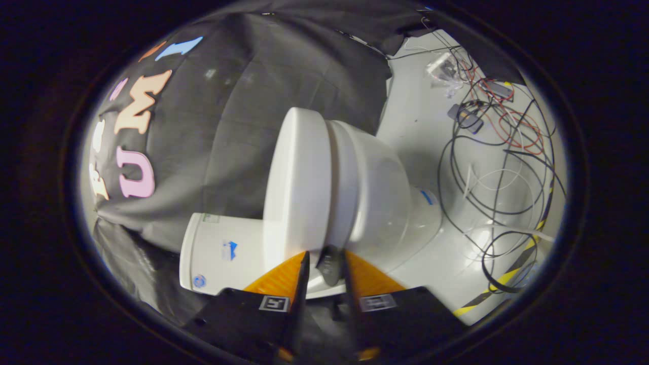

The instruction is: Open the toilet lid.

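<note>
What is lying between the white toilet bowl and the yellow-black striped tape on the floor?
In the gripper view, loose black cables lie on the pale floor between the white toilet bowl and the striped tape.

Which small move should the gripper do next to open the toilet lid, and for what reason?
Probably keep the grip and swing the lid's front edge away from the seat. The gripper has its jaws nearly closed around the front edge of the toilet lid, which seems barely parted from the seat on the toilet bowl.

The hand-held gripper [324, 263] has a black body carrying two square tags (black-and-white patterns), one per side.
</note>
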